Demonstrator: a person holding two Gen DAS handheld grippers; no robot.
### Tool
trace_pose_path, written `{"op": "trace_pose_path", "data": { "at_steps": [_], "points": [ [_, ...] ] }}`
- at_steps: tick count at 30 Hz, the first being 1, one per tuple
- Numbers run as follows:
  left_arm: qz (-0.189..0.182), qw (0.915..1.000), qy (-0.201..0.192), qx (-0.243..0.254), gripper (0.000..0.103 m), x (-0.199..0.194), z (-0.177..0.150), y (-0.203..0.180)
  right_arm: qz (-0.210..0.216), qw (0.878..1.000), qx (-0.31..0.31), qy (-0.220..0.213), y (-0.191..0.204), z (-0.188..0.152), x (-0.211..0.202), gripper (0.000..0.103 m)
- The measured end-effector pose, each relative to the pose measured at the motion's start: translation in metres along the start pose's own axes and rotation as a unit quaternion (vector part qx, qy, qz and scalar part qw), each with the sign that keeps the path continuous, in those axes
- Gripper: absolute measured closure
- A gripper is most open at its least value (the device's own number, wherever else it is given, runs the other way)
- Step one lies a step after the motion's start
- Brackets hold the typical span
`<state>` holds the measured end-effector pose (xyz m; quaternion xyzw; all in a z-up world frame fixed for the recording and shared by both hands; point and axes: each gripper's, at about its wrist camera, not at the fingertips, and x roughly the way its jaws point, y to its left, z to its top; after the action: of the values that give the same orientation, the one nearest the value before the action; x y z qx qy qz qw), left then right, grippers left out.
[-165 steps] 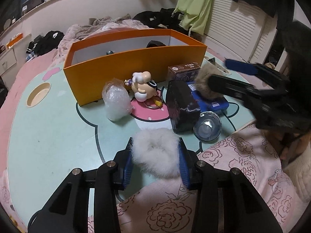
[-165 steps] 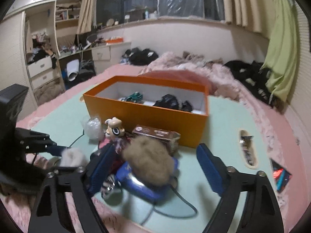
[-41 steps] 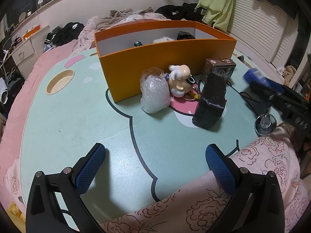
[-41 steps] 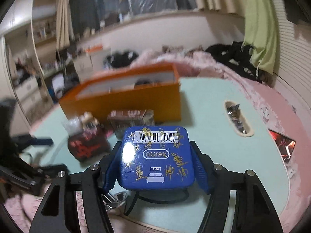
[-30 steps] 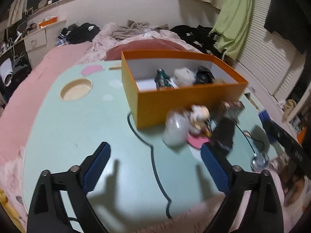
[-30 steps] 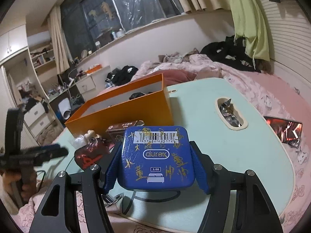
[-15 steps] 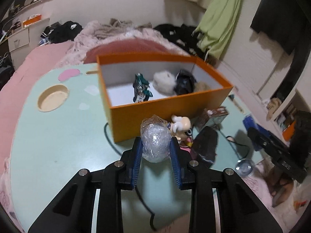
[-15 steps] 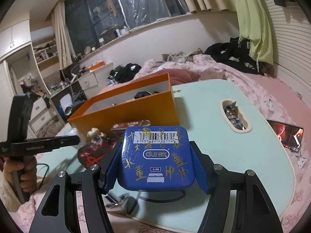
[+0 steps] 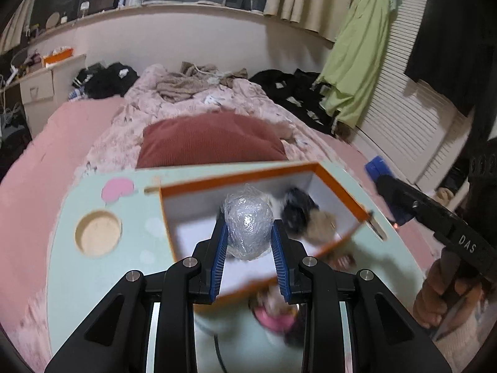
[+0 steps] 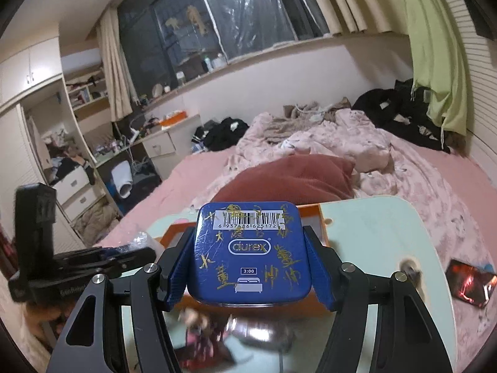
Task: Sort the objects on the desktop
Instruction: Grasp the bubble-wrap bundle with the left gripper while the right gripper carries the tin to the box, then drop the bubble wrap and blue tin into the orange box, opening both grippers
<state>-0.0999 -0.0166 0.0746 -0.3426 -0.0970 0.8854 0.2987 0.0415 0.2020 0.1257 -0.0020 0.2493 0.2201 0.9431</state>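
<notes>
1. We have the left tongs [image 9: 248,248] clenched on a ball of clear plastic wrap [image 9: 248,230], carried above the open orange box [image 9: 338,186], which lies just beyond and below the fingertips.
2. We have the right tongs [image 10: 248,258] grasping a blue tin [image 10: 250,255], lifted clear of the desk [image 10: 388,233]; the box rim shows just behind it.
3. Done so far: dark and furry items [image 9: 303,211] already lie inside the box, right of the left tongs.
4. Left: both carried things still need dropping in.
5. Below both tongs, a pink-based figurine [image 9: 276,314] and perhaps other blurred items remain on the desk; we cannot make them out clearly.
</notes>
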Motion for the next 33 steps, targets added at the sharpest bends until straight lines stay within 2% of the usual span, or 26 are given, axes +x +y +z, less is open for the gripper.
{"op": "trace_pose_path", "data": {
  "at_steps": [2,4,6,7,8,10,13,17,18,19,22,25,26,27,29,33],
  "points": [
    [0.006,1.0,0.003,-0.002,0.072,0.014,0.003,0.002,-0.015,1.0,-0.003,0.021,0.0,0.001,0.025,0.037],
    [0.015,0.9991,0.033,-0.02,0.056,0.033,0.0,0.008,-0.022,0.998,-0.002,0.061,-0.004,-0.002,0.047,0.032],
    [0.023,0.9979,0.045,-0.04,0.049,0.038,-0.008,0.015,-0.039,0.995,0.0,0.087,-0.009,-0.009,0.059,0.031],
    [0.018,0.998,0.04,-0.045,0.047,0.037,-0.013,0.017,-0.042,0.996,-0.002,0.085,-0.009,-0.013,0.057,0.029],
    [0.013,0.9983,0.032,-0.046,0.047,0.033,-0.017,0.018,-0.041,0.996,-0.002,0.077,-0.009,-0.015,0.052,0.021],
    [0.011,0.9989,0.018,-0.042,0.036,0.021,-0.024,0.018,-0.039,0.998,-0.005,0.054,-0.01,-0.02,0.036,0.016],
    [0.008,0.9995,0.003,-0.031,0.034,0.001,-0.034,0.013,-0.032,0.999,-0.009,0.032,-0.012,-0.027,0.006,0.014],
    [0.003,1.0,0.0,-0.001,0.032,-0.027,-0.054,0.0,-0.047,0.998,-0.029,0.036,-0.011,-0.048,-0.024,0.009],
    [0.007,0.9999,0.009,0.009,0.024,-0.03,-0.061,-0.002,-0.054,0.997,-0.035,0.041,-0.01,-0.053,-0.028,0.009],
    [0.013,0.9995,0.02,0.02,0.021,-0.03,-0.068,-0.005,-0.063,0.996,-0.042,0.049,-0.01,-0.063,-0.032,0.009],
    [0.039,0.9964,0.062,0.043,0.021,-0.023,-0.093,-0.008,-0.094,0.992,-0.055,0.069,-0.013,-0.093,-0.04,0.009],
    [0.07,0.9903,0.105,0.058,0.021,0.0,-0.113,-0.006,-0.143,0.985,-0.055,0.078,-0.018,-0.117,-0.04,0.009],
    [0.083,0.9872,0.124,0.056,0.013,0.01,-0.118,-0.004,-0.159,0.982,-0.051,0.087,-0.021,-0.121,-0.035,0.009],
    [0.084,0.9881,0.12,0.047,0.0,0.017,-0.121,-0.001,-0.175,0.978,-0.042,0.105,-0.027,-0.127,-0.027,0.009],
    [0.085,0.987,0.126,0.05,0.0,0.025,-0.119,-0.001,-0.195,0.973,-0.042,0.113,-0.03,-0.129,-0.02,0.004],
    [0.081,0.988,0.121,0.05,0.0,0.036,-0.118,0.003,-0.184,0.975,-0.053,0.114,-0.024,-0.128,-0.023,0.001]
  ]
}}
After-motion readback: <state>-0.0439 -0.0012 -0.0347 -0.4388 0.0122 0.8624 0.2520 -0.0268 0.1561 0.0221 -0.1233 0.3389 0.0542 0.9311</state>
